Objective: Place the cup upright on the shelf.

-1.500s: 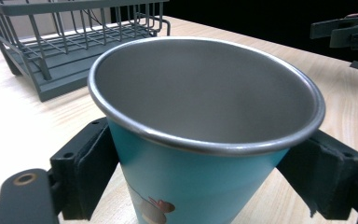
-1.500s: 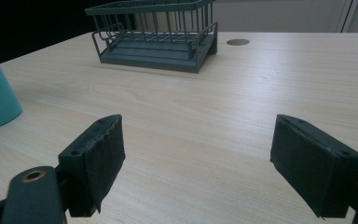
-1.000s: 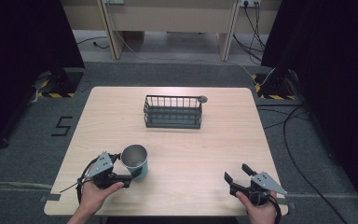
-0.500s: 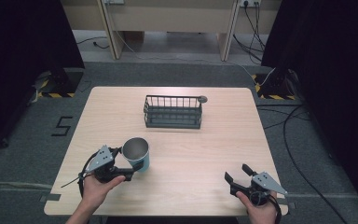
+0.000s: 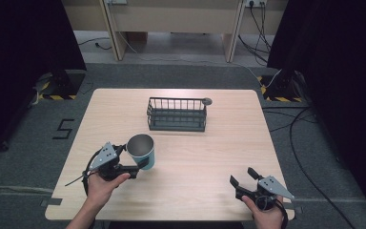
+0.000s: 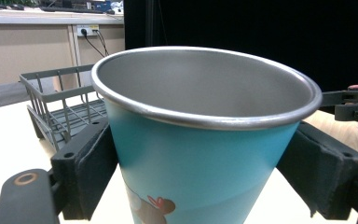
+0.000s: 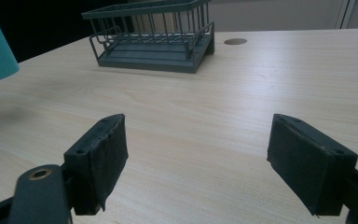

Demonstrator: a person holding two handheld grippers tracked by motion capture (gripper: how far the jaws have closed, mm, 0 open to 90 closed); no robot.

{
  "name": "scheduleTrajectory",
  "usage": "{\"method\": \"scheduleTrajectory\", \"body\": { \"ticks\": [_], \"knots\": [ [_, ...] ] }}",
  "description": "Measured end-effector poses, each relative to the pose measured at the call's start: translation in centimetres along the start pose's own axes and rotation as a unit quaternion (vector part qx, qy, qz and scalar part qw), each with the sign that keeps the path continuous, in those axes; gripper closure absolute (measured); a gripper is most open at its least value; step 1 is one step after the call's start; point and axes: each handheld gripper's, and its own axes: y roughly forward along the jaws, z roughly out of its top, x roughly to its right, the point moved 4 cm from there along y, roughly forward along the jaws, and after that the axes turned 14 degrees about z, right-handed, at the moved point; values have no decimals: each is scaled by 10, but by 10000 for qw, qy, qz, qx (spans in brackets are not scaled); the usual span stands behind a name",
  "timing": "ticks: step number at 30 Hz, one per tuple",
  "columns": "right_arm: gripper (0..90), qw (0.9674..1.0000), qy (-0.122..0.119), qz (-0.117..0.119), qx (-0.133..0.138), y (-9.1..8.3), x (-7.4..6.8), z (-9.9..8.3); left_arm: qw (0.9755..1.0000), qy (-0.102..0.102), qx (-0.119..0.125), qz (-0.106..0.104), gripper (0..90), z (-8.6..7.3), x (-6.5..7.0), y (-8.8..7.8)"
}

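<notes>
The teal cup (image 5: 141, 151) is gripped by the left gripper (image 5: 136, 168) and is now raised off the table (image 5: 209, 143), shifted toward the wire rack (image 5: 177, 114); transport seems begun. The right gripper (image 5: 244, 180) is held wide, idle.

Cup (image 6: 205, 154): metal, brushed matt grey inside, rolled bare rim, smooth semi-gloss teal coating outside. Basket (image 7: 156, 35): thin metal wire with a matt dark grey-green coat. Surface (image 7: 242, 107): pale wood-grain laminate, smooth, faint sheen. Left hand-held gripper (image 6: 205, 182) and right hand-held gripper (image 7: 205, 165): matt black plastic, rough-textured pads.
</notes>
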Motion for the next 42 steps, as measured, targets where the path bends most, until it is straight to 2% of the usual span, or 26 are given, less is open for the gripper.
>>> {"method": "scheduleTrajectory", "body": {
  "ticks": [14, 23, 42],
  "knots": [
    [208, 10000, 29, 1, 14, -1, 0, 0, 9999, -16, 94, -32, 149, 13, 1, 12],
    [208, 10000, 61, -3, 15, -1, 1, 0, 9998, -101, 151, -38, 149, 19, 0, 19],
    [208, 10000, 60, -7, 20, -1, 1, 0, 9999, -30, 166, 14, 149, 30, -3, 29]
  ]
}}
